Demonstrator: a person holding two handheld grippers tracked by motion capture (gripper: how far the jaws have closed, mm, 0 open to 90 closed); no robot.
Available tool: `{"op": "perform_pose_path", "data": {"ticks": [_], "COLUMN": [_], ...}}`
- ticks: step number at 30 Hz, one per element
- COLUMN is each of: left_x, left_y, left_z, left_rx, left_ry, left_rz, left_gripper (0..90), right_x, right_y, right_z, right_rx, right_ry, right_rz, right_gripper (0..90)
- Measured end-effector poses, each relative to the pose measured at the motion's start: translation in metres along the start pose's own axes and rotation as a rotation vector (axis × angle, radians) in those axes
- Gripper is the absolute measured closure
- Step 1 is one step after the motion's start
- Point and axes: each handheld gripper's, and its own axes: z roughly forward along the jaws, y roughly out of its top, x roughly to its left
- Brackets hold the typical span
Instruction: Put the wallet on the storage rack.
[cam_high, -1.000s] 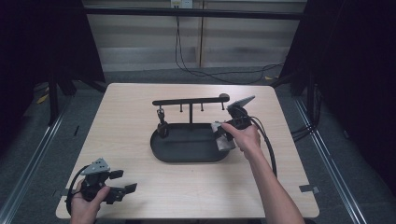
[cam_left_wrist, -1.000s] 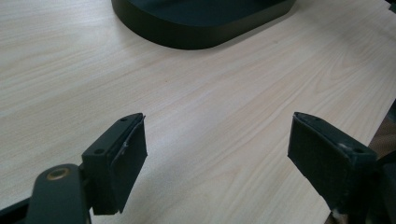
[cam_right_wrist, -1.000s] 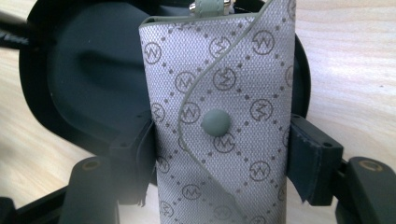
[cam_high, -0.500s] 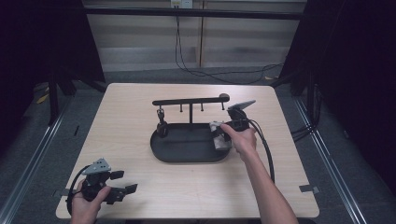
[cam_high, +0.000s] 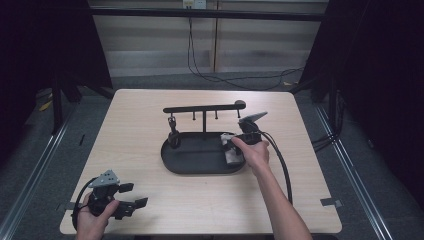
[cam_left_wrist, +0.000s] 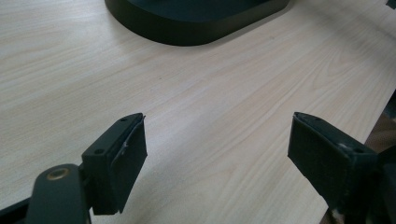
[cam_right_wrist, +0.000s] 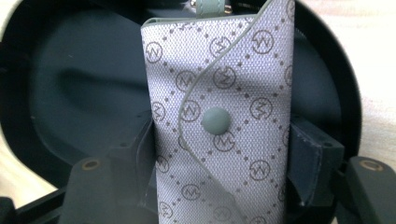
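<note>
A grey pouch (cam_right_wrist: 219, 116) with a monogram print and a round snap is pinched between the jaws of my right gripper (cam_right_wrist: 222, 158). From above, the pouch (cam_high: 231, 150) hangs over the right end of a black oval tray (cam_high: 200, 170). A black rack with a hook bar (cam_high: 202, 108) rises from the tray's back edge. A small dark item (cam_high: 173, 132) hangs at the rack's left hook. My left gripper (cam_high: 134, 196) rests near the table's front left corner, open and holding nothing, and its jaws (cam_left_wrist: 217, 154) point toward the tray (cam_left_wrist: 187, 32).
The light wooden table (cam_high: 310, 145) has bare room all around the tray. A cable (cam_high: 280, 160) trails from the right gripper along the forearm. The table's front edge lies just behind the left hand. Dark floor and metal rails surround the table.
The right gripper with the pouch has shifted slightly left over the tray's right end. The left gripper has hardly moved.
</note>
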Motion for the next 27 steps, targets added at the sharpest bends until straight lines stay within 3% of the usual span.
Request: {"op": "perform_pose_path", "data": {"ticks": [14, 27], "left_x": [0.001, 0.002], "left_y": [0.000, -0.001], "left_z": [0.001, -0.001], "left_rx": [0.005, -0.005], "left_ry": [0.001, 0.010], "left_rz": [-0.007, -0.012], "left_gripper": [19.5, 19.5], "right_x": [0.002, 0.002], "right_y": [-0.002, -0.003], "right_z": [0.005, -0.013], "right_rx": [0.022, -0.038], "right_ry": [-0.023, -0.019], "right_rz": [-0.025, -0.055], "right_gripper": [29.9, 30.2]}}
